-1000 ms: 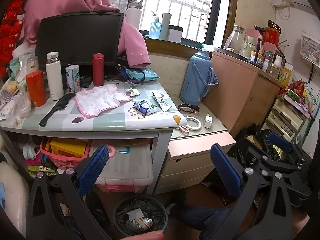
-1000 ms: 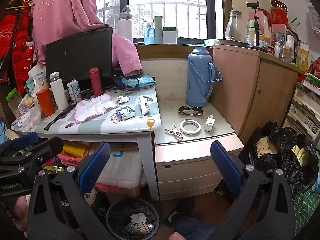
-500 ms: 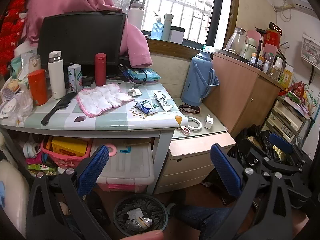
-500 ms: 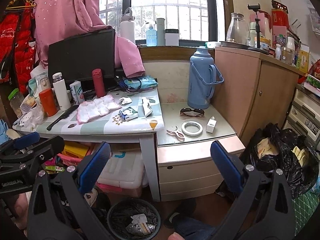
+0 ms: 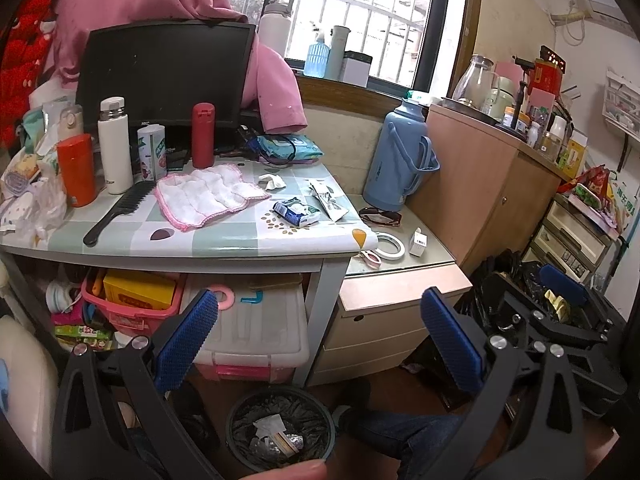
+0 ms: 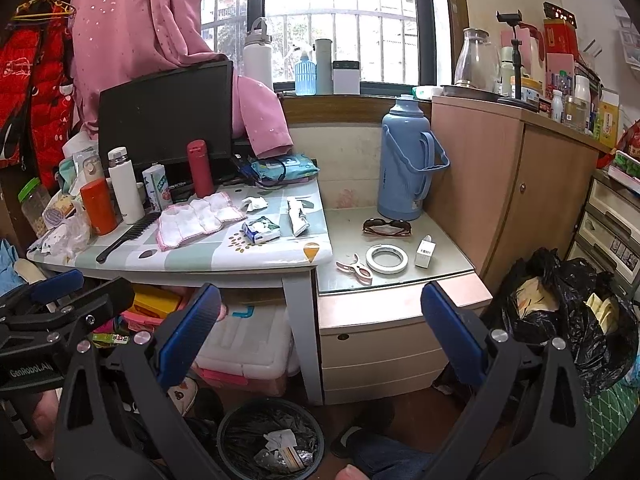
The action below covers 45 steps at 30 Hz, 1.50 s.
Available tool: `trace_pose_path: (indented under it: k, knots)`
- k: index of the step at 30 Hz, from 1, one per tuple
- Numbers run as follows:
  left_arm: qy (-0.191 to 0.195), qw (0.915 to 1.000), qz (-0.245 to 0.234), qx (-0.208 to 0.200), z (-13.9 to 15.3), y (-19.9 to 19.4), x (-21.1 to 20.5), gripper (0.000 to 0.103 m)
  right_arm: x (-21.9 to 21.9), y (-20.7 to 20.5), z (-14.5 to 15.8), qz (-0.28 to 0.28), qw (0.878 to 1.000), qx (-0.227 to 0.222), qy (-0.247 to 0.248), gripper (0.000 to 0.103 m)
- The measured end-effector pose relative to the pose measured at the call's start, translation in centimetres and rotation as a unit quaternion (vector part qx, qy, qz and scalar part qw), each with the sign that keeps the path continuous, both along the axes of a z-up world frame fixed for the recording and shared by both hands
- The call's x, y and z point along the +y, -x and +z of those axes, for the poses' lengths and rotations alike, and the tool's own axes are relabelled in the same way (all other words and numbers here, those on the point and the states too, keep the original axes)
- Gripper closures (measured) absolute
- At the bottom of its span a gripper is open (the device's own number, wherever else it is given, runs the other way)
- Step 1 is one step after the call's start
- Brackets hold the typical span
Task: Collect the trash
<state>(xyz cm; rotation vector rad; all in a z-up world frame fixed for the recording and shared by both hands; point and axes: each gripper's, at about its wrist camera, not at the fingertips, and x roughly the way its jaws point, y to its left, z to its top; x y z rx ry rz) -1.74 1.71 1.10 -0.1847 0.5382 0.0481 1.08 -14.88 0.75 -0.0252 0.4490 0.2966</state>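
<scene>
Both views have edged nearer the table [image 5: 224, 240], fingers spread wide and empty, crumpled wrappers [image 5: 298, 212] lying there.

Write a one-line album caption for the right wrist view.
Open right gripper faces a cluttered table strewn with wrappers, bin waiting below.

Hidden and cut-off parts

The bin's [image 5: 280, 432] near rim ran under the left view's bottom edge, behind a blurred fingertip [image 5: 288, 472]; scraps [image 6: 280, 450] inside were too small to identify (paper, perhaps), and the monitor's [image 6: 164, 116] top hid under pink cloth [image 6: 140, 20].
</scene>
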Motion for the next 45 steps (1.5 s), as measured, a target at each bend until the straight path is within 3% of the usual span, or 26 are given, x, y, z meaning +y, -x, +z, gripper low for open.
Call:
trace_pose_path:
  k: [24,45]
  knots:
    - [0.005,0.9999,0.011,0.006,0.0,0.2,1.4,0.004,1.2,-0.1,0.4,0.007,1.0,0.0,-0.002,0.004]
    - [0.029,0.9986,0.043,0.004,0.1,1.8,5.7,0.004,4.6,1.0,0.5,0.046,0.999,-0.004,0.011,0.004]
